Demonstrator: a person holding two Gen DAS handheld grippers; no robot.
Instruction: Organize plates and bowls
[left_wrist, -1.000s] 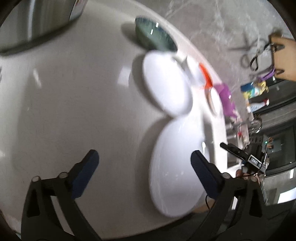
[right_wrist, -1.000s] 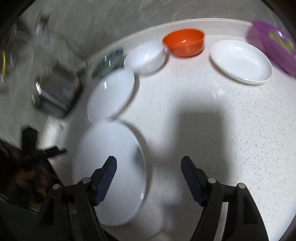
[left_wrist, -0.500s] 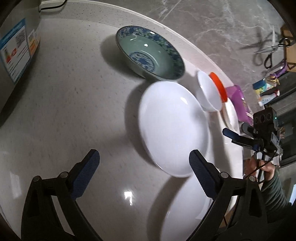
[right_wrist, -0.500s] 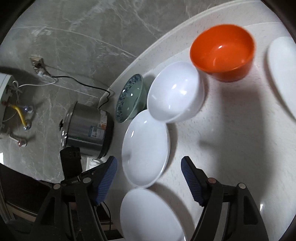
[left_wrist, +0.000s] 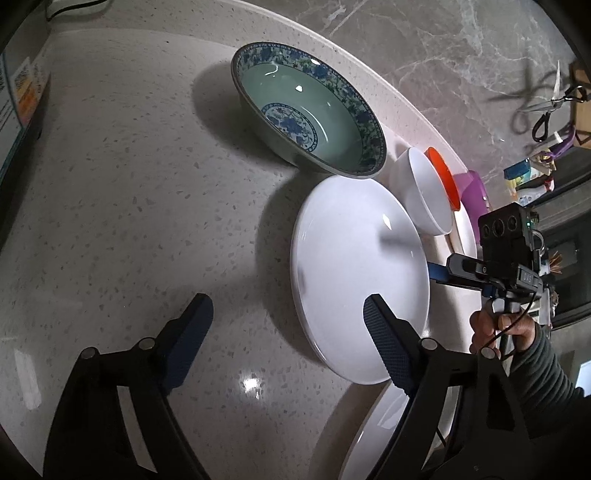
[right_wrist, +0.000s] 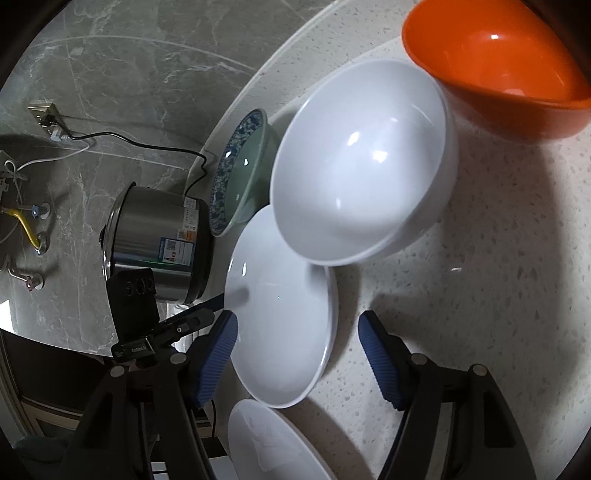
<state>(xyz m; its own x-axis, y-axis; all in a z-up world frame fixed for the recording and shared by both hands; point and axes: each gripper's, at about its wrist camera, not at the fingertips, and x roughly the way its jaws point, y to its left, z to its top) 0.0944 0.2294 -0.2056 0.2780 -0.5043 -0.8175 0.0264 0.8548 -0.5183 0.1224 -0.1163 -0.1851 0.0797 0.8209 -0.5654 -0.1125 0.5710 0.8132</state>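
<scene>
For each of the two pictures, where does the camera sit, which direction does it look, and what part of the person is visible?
Left wrist: sits on the left gripper, looks down across the counter at the white plate; the person's other hand shows, jaws closing on nothing.
Right wrist: sits on the right gripper, looks down at the white bowl; no hand is clear, jaws closing on nothing.
Shared: the white plate, the patterned bowl and the orange bowl.

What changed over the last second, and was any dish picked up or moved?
Both grippers came in low over the white plate, one from each side. The left gripper and the right gripper are closing their jaws, each with one edge of the plate between them, pads not yet pressing. Nothing was taken or released. The plate, patterned bowl, white bowl and orange bowl stayed put.
</scene>
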